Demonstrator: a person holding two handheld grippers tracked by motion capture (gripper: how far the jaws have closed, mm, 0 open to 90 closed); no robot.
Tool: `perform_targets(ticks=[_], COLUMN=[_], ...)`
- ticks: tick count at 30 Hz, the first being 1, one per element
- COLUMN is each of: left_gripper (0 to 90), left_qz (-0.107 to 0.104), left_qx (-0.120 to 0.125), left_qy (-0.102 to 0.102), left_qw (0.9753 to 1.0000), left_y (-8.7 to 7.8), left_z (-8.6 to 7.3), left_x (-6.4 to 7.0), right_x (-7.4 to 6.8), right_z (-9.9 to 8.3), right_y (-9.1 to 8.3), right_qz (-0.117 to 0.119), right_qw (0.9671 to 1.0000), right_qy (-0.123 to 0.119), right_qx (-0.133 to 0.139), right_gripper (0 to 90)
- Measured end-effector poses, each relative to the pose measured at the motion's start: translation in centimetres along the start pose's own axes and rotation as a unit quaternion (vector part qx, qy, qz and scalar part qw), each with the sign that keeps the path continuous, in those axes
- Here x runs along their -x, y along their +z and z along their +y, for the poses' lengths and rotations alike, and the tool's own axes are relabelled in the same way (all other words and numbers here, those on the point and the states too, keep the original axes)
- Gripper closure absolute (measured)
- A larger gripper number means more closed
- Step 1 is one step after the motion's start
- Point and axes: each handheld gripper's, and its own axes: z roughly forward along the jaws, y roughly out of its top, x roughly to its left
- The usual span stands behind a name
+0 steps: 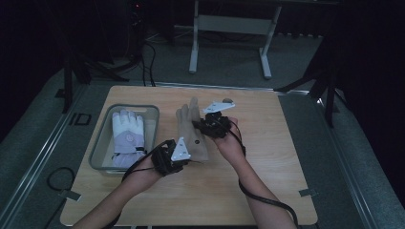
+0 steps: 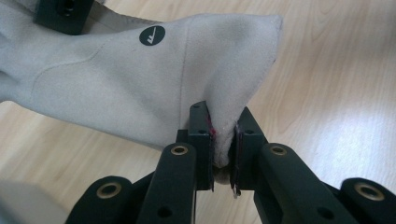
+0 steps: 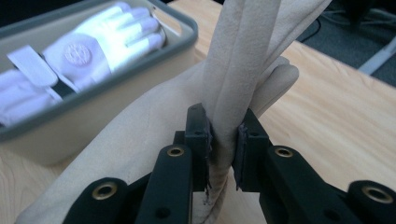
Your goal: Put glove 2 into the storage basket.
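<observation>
A grey bin [image 1: 98,153] stands near the left edge of the wooden table [image 1: 267,181], and a white glove [image 1: 127,136] lies flat inside it, fingers pointing toward the far edge. In the right gripper view the same white glove [image 3: 88,53] shows in the bin [image 3: 116,100], with a dark strap across its cuff.

Just right of the bin, about the middle of the table, is a tan glove [image 1: 192,131], its fingers toward the far edge and its cuff toward the near edge. The left gripper [image 1: 168,160] is at the cuff's near-left corner; in the left gripper view [image 2: 223,154] its 2 jaws are closed on a pinched fold of the tan glove [image 2: 140,88], which carries a small round dark logo [image 2: 152,35].

The right gripper [image 1: 212,125] is at the glove's finger end, on its right side. In its own view [image 3: 222,149] the 2 jaws are clamped on the fingers of the tan glove [image 3: 243,70], which rise upward from the jaws.
</observation>
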Motion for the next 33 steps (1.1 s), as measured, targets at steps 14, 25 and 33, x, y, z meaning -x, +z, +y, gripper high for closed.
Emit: perform_targets(ticks=[14, 25, 33], left_gripper=[81.5, 81.5, 81.5], left_qz=[0.031, 0.056, 0.068], left_qx=[-0.019, -0.029, -0.039], left_qy=[-0.022, -0.048, -0.063], left_qw=[0.9991, 0.9968, 0.995], left_y=[-3.3, -5.2, -6.4], left_z=[-2.8, -5.8, -7.9], left_x=[-2.4, -4.0, -4.8], right_x=[-3.0, -5.5, -7.3], right_z=[4.2, 7.1, 8.3], right_y=[3.6, 6.7, 9.1], right_qz=[0.027, 0.043, 0.058], right_qw=[0.9994, 0.9979, 0.9968], right_qy=[-0.022, -0.048, -0.056], right_qx=[0.007, 0.007, 0.0], right_gripper=[78.1, 78.1, 78.1])
